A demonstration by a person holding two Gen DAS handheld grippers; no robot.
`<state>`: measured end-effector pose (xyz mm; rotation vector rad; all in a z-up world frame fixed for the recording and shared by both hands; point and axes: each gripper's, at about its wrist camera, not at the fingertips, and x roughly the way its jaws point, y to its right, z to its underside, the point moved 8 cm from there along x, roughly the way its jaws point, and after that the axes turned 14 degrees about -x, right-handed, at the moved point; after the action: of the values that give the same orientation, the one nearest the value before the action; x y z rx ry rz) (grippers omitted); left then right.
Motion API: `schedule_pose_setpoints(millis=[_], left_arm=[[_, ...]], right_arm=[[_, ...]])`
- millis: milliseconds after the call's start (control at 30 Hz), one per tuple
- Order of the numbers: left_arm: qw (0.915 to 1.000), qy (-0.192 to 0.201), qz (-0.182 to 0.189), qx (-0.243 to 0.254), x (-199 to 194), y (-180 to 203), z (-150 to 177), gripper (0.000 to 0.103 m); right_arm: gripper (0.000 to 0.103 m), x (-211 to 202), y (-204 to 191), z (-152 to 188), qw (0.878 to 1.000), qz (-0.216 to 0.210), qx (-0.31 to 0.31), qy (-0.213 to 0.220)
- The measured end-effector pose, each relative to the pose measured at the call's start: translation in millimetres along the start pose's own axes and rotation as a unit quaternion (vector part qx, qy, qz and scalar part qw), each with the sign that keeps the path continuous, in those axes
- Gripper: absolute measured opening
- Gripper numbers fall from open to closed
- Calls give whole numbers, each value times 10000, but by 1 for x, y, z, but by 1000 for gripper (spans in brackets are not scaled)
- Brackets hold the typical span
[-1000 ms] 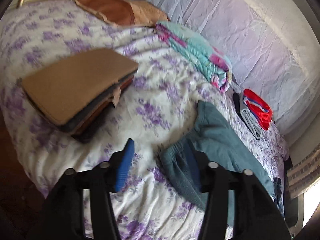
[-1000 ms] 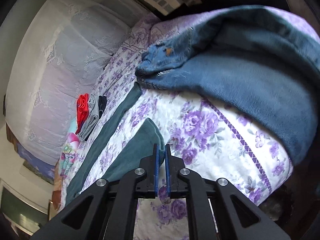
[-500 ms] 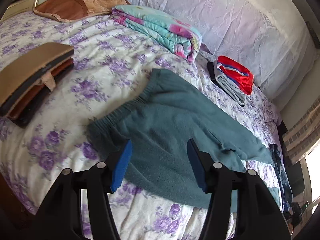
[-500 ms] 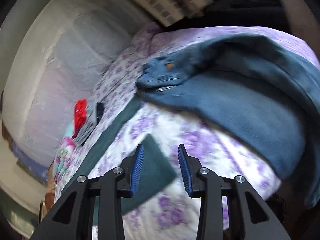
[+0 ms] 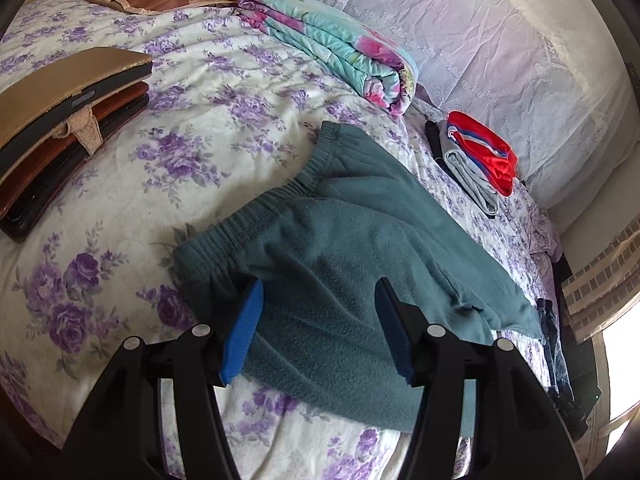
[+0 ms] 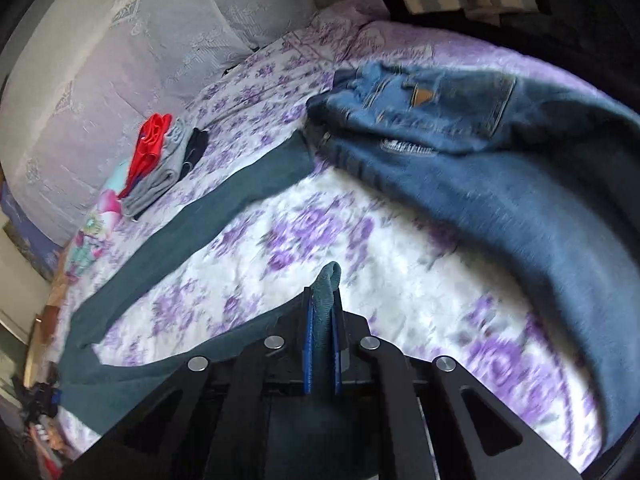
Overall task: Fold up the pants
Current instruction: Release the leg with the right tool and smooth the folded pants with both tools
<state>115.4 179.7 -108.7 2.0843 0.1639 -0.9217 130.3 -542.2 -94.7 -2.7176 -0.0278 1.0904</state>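
While one teal pants (image 5: 352,248) spreads — one jeans (image 6: 500,152).

Daylight enters from a blown-out window (image 5: 620,380) at the far right of the left wrist view, which is sharp. The right wrist view is motion-blurred, worst on the jeans (image 6: 460,152) and the floral bedspread (image 6: 420,280). Fisheye bending and dark vignetting rim both.
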Motion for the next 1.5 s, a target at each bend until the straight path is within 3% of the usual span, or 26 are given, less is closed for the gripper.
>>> schedule_pose_setpoints(millis=[167,200,300,367,433,467,600,667,733,833,1033,1167,1267,1433,1500], left_arm=[[10000,49,-22,31,-1,0,1,59],[10000,41,-31,25,-2,-1,0,59],[9999,112,57,-21,-16,3,-3,59],[9994,252,122,208,-29,15,-7,59],[9980,321,104,528,-34,30,-5,61],[9975,345,92,613,-34,34,-3,62],[9976,71,18,683,-7,38,13,68],[9981,10,-103,606,11,29,18,68],[9976,198,-192,632,15,25,17,67],[9963,342,-202,762,10,34,17,67],[9908,387,-201,1282,11,84,8,67],[9826,443,-497,1732,29,110,8,69],[9810,306,-733,1771,46,109,8,78],[9828,-17,-999,1550,78,80,9,78],[9820,2,-954,1628,74,83,10,79]], right_arm=[[12,16,7,2,9992,234,-109,-318],[21,11,6,2,9992,286,-102,-264],[27,-26,0,-9,9968,732,-41,331],[28,-44,-28,-15,9973,372,-213,593],[35,-51,-63,-14,9972,-87,-331,669],[43,-51,-81,-10,9966,-278,-393,667],[52,-27,-156,24,9908,-894,-915,449],[53,-5,-177,46,9896,-912,-1095,180],[53,13,-181,64,9905,-676,-1200,-36],[53,4,-192,58,9861,-407,-1601,180],[54,1,-252,15,9770,-1451,-1509,399],[71,25,-319,8,9648,-1704,-1991,220],[74,45,-363,11,9549,-1951,-2237,-36],[78,98,-397,53,9374,-1682,-2881,-1003],[79,94,-398,54,9363,-1689,-2948,-885]])
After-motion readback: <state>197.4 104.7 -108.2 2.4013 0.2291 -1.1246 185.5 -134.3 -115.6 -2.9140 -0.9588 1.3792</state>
